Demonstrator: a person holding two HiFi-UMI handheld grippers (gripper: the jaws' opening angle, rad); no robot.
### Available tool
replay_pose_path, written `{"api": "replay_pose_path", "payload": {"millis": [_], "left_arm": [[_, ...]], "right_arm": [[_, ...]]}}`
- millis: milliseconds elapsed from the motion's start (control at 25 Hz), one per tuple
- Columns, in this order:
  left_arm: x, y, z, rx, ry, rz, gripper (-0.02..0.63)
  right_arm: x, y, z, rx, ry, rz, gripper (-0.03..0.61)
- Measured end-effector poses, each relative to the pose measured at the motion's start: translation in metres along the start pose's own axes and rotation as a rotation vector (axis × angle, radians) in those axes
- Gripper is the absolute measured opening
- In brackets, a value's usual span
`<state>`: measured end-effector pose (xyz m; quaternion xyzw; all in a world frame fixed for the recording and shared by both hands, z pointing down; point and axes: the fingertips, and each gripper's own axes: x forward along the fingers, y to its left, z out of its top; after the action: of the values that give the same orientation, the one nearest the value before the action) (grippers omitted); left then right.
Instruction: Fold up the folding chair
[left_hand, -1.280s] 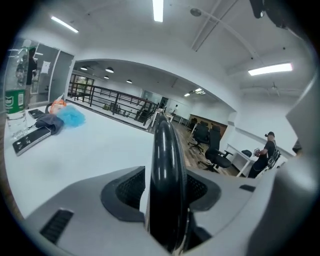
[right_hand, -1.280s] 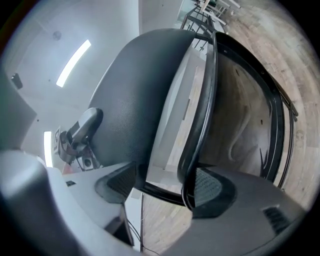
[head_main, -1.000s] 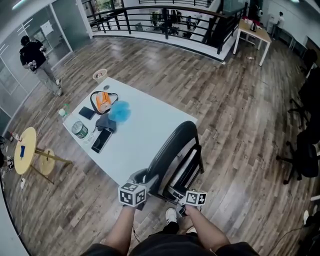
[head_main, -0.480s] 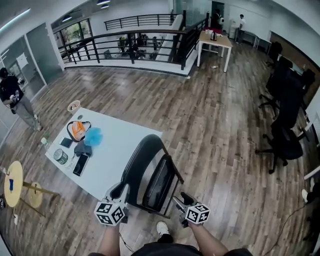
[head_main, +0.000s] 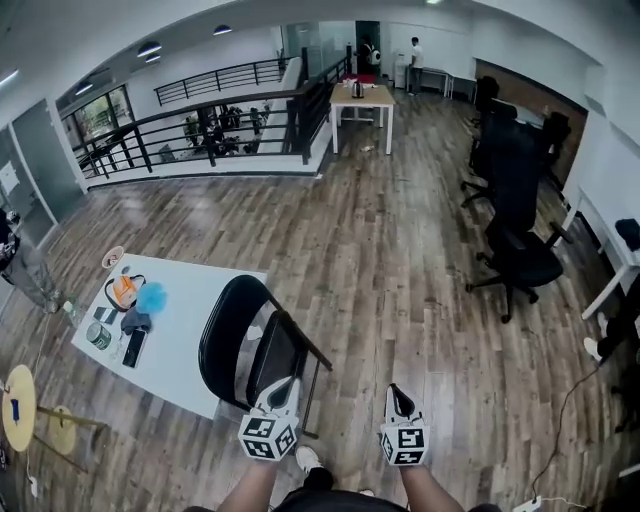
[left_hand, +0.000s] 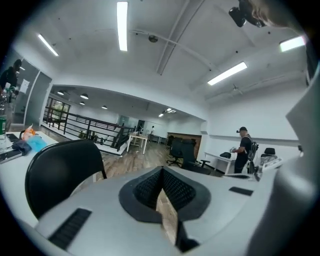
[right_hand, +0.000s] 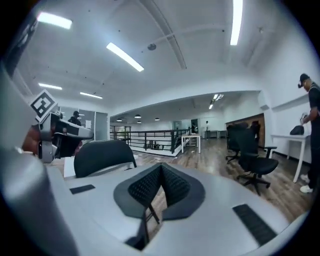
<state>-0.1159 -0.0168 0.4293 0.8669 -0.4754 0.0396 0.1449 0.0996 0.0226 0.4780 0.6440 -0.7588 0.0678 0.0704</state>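
The black folding chair (head_main: 228, 338) stands beside the white table (head_main: 190, 335) with its seat (head_main: 278, 358) swung up close to the backrest. My left gripper (head_main: 283, 386) hovers just in front of the chair's lower edge; whether it touches is unclear. Its jaws have just been closing and are shut with nothing between them (left_hand: 161, 186). My right gripper (head_main: 397, 393) is off to the chair's right over bare floor, clear of it. Its jaws have also just closed, empty (right_hand: 160, 181). The chair's backrest (left_hand: 60, 172) (right_hand: 102, 154) shows in both gripper views.
On the table lie an orange bag (head_main: 124, 290), a blue cloth (head_main: 151, 297), a phone and a can. Black office chairs (head_main: 520, 245) stand at right, a railing (head_main: 220, 125) and a wooden table (head_main: 360, 98) farther back. A person (left_hand: 245, 150) stands by a desk.
Both grippers have come off the chair and drawn back toward me, and their jaws went from open to shut. The head view has swung right. The chair stands on its own.
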Motion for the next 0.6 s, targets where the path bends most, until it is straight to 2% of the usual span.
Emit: {"api": "replay_pose_path", "payload": {"millis": [200, 280, 480, 600], "left_arm": [[-0.023, -0.081, -0.024, -0.033, 0.001, -0.042, 0.005], [-0.032, -0.104, -0.028, -0.007, -0.012, -0.05, 0.005], [-0.054, -0.135, -0.041, 0.084, -0.001, -0.038, 0.005], [-0.063, -0.144, -0.044, 0.098, 0.01, -0.052, 0.005]], "right_arm": [[-0.078, -0.03, 0.003, -0.025, -0.038, -0.066, 0.014], [-0.102, -0.034, 0.005, -0.019, -0.059, -0.073, 0.014], [-0.143, -0.035, 0.011, -0.019, -0.105, -0.073, 0.014], [-0.156, -0.033, 0.021, -0.035, -0.136, -0.07, 0.014]]}}
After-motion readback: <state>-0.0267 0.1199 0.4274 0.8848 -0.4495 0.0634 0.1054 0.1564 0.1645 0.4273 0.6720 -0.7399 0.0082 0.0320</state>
